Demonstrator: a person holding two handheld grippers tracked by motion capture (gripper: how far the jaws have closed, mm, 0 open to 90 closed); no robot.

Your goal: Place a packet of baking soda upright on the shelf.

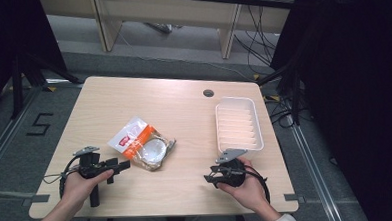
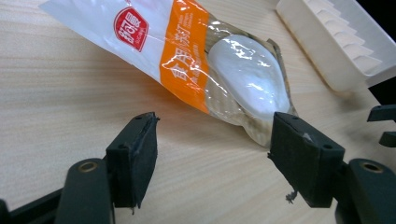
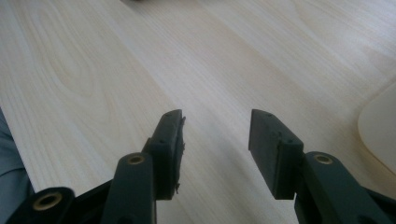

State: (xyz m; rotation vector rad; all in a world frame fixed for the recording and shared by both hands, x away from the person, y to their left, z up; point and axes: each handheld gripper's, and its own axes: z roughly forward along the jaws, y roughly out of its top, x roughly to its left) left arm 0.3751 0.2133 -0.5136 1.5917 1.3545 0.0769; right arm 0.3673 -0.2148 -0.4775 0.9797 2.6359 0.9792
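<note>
On the counter (image 1: 187, 191), one packet (image 1: 143, 143) lies left of centre and one white tray (image 1: 238, 123) stands at the right, well apart. In the left claw's view the packet's far end and the tray are cut off, and its print is too small to read. The left claw (image 1: 117, 167) is released, jaws wide, empty, just short of the packet's clear end (image 2: 247, 79). The right claw (image 1: 210, 179) is also released, empty, over bare wood near the tray.
</note>
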